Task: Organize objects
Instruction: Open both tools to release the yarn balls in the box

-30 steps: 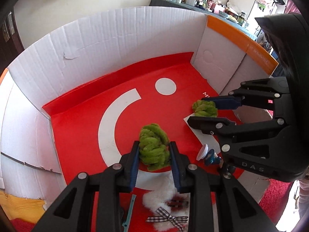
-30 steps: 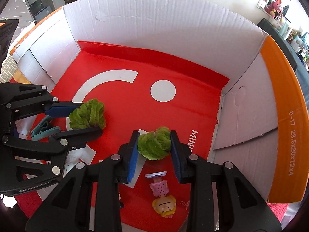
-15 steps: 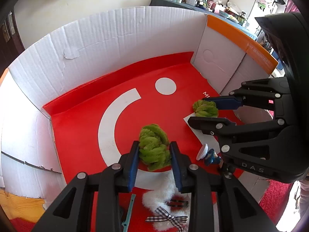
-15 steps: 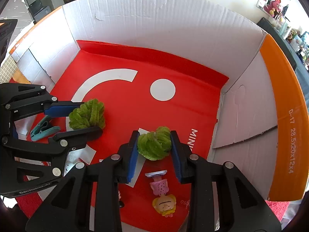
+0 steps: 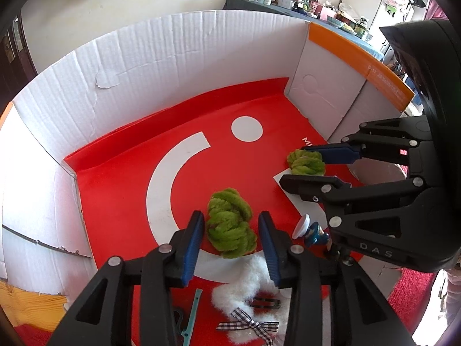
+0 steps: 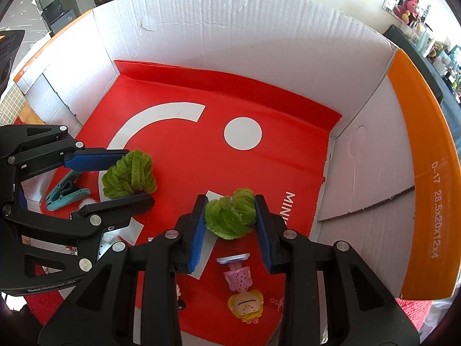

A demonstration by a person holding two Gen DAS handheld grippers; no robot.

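Two green fuzzy bundles lie in a cardboard box with a red floor. My left gripper straddles the left bundle, which rests on the floor. Its jaws are opening, and the blue pads stand just off the bundle's sides. In the right wrist view the same gripper brackets that bundle. My right gripper is shut on the right bundle, with both pads pressed into it over a white card. It also appears in the left wrist view as the right gripper around that bundle.
White box walls rise on three sides, with an orange flap on the right. On the near floor lie a white fluffy piece with a checked bow, a teal clip, a small blue figure and a doll.
The left jaws have spread apart and come off the green bundle, which stays on the floor. The right gripper keeps its grip and has hardly moved.
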